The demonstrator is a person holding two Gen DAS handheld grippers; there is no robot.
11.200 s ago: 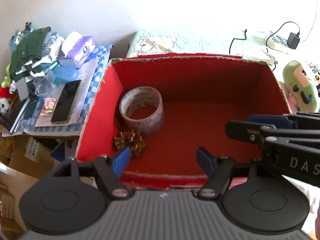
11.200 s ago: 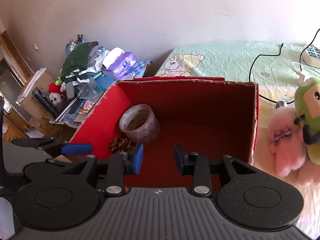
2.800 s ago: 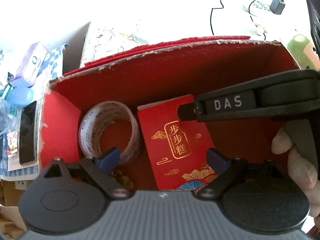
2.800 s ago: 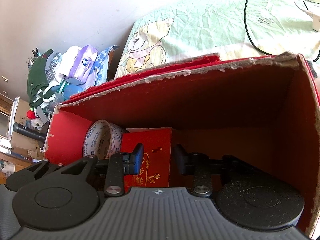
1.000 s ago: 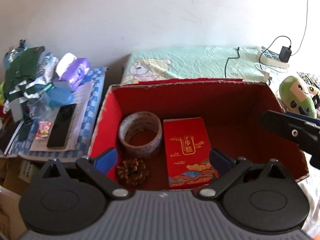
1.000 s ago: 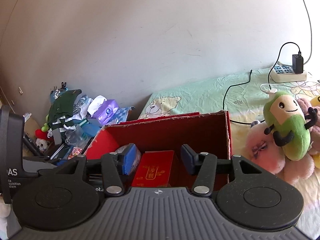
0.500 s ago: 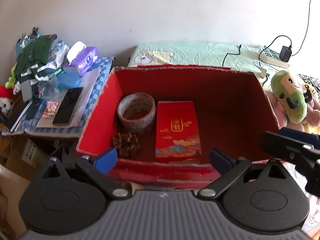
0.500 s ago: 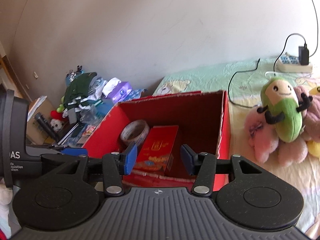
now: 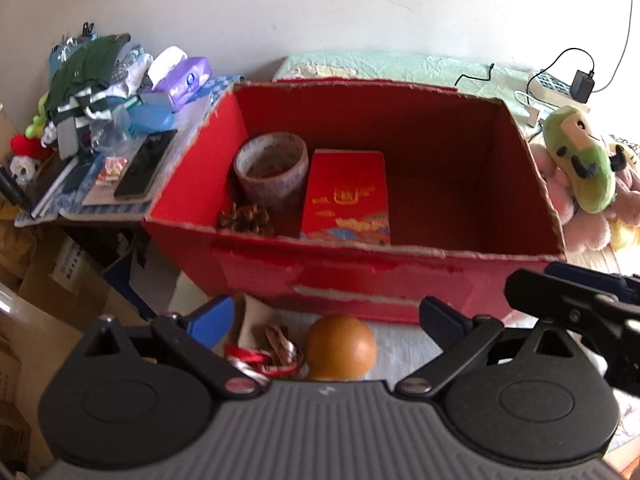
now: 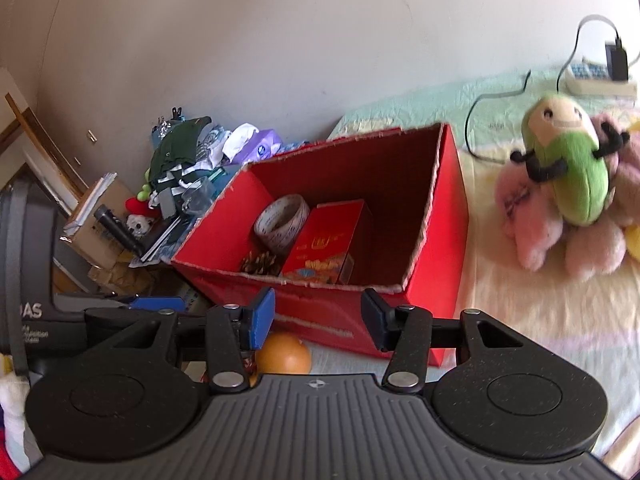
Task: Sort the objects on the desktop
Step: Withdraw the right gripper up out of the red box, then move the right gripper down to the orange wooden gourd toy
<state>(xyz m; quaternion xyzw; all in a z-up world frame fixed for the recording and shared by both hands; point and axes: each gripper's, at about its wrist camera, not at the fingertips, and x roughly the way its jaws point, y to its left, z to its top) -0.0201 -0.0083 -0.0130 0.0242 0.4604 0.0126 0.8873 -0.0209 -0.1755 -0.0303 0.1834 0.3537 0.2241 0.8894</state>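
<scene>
Both grippers are pulling back from the box [image 9: 360, 276], left gripper [image 9: 326, 316] and right gripper [image 10: 318, 316] gaping empty, an orange [image 9: 340, 346] sitting just ahead between the left fingers.

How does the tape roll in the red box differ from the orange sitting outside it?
The tape roll is a hollow, pale ring with printed markings; the orange is a solid, plain orange ball. The tape roll lies inside the red box next to the red packet, while the orange sits outside, in front of the box's near wall. Both are round, and neither is gripped.
</scene>
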